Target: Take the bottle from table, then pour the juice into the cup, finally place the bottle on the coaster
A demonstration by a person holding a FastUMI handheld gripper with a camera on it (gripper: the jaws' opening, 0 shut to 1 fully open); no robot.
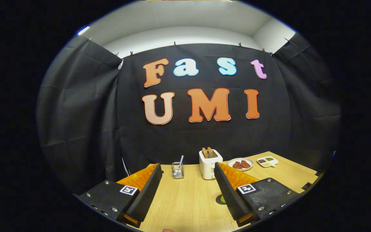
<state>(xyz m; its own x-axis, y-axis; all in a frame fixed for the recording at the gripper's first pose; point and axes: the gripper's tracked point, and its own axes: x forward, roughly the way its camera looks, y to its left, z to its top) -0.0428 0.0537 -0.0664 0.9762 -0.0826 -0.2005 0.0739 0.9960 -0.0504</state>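
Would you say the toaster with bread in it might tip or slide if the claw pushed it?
The toaster looks tall and narrow, so a high push may tip it. Its bread stands loose and could jolt out. The open claw touches nothing.

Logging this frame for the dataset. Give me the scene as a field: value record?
gripper: open, fingers apart, nothing between them
table: light wood, bare between the fingers
toaster: white, two slices up, beyond the fingers
holder: wire mesh, a straw in it, beside the toaster
plate: white, with reddish food, on the toaster's other side
tray: small, divided, beyond the plate
green thing: partly hidden by one finger, cannot tell what it is
bottle, cup: not identified
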